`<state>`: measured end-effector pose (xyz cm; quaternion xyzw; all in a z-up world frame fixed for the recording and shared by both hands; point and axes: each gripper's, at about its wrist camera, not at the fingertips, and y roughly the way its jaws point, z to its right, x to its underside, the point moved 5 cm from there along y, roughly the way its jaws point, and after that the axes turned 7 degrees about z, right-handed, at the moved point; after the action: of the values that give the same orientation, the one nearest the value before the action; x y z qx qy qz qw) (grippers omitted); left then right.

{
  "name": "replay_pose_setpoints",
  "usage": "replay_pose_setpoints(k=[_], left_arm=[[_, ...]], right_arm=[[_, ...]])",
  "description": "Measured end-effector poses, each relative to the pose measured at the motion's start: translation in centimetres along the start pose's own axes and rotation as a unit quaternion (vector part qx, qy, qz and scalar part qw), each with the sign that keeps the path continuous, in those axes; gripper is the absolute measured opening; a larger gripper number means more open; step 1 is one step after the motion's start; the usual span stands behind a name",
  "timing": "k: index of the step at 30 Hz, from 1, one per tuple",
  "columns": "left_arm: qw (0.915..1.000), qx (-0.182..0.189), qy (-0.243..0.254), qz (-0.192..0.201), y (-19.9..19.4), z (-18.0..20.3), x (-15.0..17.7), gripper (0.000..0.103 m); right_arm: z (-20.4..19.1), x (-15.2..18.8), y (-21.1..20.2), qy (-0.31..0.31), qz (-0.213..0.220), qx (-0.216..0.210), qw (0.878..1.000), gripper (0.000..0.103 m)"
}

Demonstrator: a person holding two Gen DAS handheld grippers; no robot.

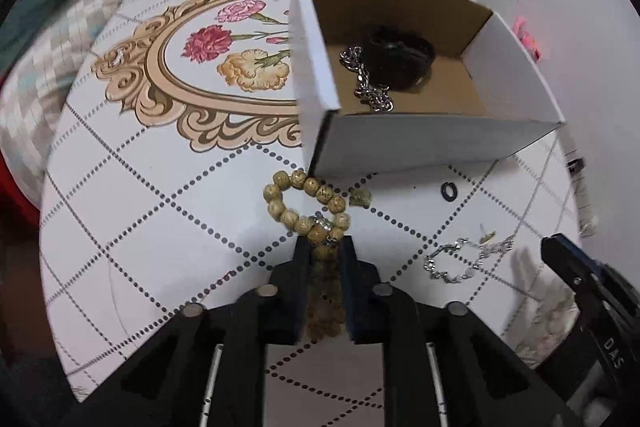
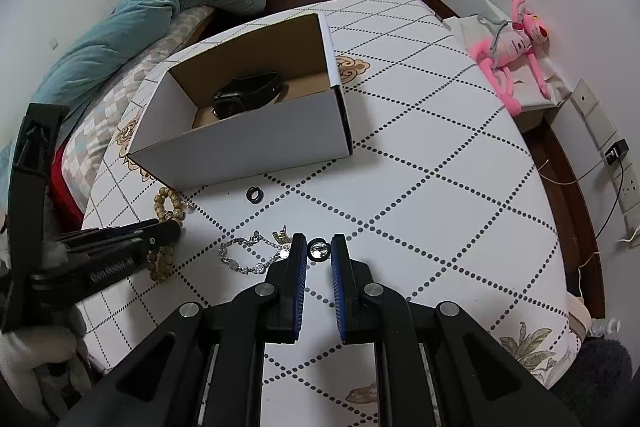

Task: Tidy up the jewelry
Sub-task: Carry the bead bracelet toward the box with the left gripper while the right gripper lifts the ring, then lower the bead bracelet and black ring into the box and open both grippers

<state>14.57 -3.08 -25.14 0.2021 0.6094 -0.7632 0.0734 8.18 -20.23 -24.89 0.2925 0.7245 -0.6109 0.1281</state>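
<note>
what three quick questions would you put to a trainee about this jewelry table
1. True or false: the cardboard box is empty.
2. What sits between the left gripper's fingers? A bead bracelet; B hair clip; C coin.
3. Fill in: on the table, just in front of the box, lies a loose black ___.
Key: 1 false, it holds a black watch and a silver chain. 2 A. 3 ring.
</note>
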Motion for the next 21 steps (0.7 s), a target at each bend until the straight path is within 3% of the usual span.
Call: replay_pose_setpoints(k=[2, 14, 21], left_arm=[[1.0, 0.002, -0.001, 0.009, -0.5, -0.3, 0.2, 0.007], [0.9981, 0.033, -0.02, 0.048, -5.6, -1.9, 2.3, 0.006], [0.9929, 0.065, -0.023, 0.097, -9.8, -0.3, -1.1, 0.006]], right_arm=[[0.0, -0.2, -0.2, 0.0, 0.004, -0.001, 1.0, 0.013], [-0.5, -1.2, -1.5, 0.001, 0.022, -0.017, 1.0, 0.013], [-1.1, -2.9, -3.3, 0.007, 0.042, -0.034, 0.998, 0.013]])
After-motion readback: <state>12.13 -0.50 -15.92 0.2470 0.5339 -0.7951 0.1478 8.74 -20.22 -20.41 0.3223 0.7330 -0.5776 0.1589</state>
